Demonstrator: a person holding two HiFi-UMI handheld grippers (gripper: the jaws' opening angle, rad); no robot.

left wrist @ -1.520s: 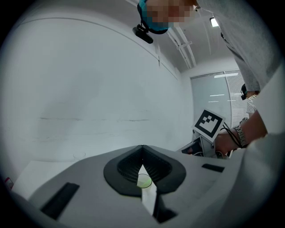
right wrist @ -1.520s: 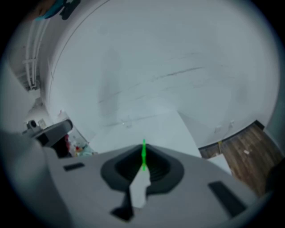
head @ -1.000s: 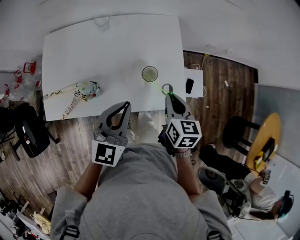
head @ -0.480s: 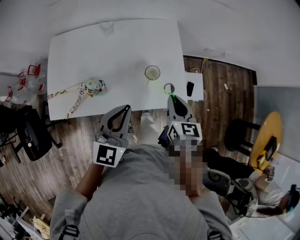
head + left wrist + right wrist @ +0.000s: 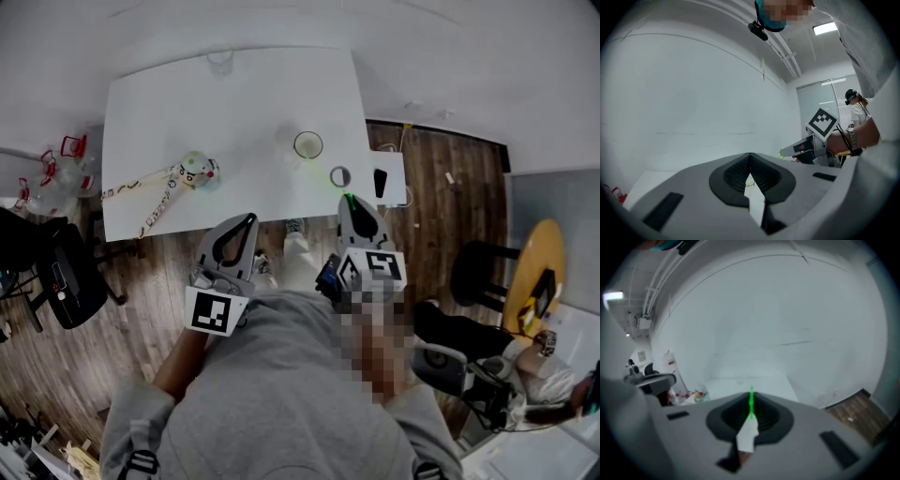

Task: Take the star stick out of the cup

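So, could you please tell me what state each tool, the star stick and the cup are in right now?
left tool: shut, nothing between its jaws.
right tool: shut on the star stick.
star stick: clamped in the right tool, out of the cup.
cup: upright on the table, no stick in it.

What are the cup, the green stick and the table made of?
The cup looks see-through with a greenish rim, so it could be clear plastic or glass; I can't tell which. The star stick, pinched in the right gripper, is thin and bright green, probably plastic. The table has a smooth, matte white top, maybe laminate or painted board.
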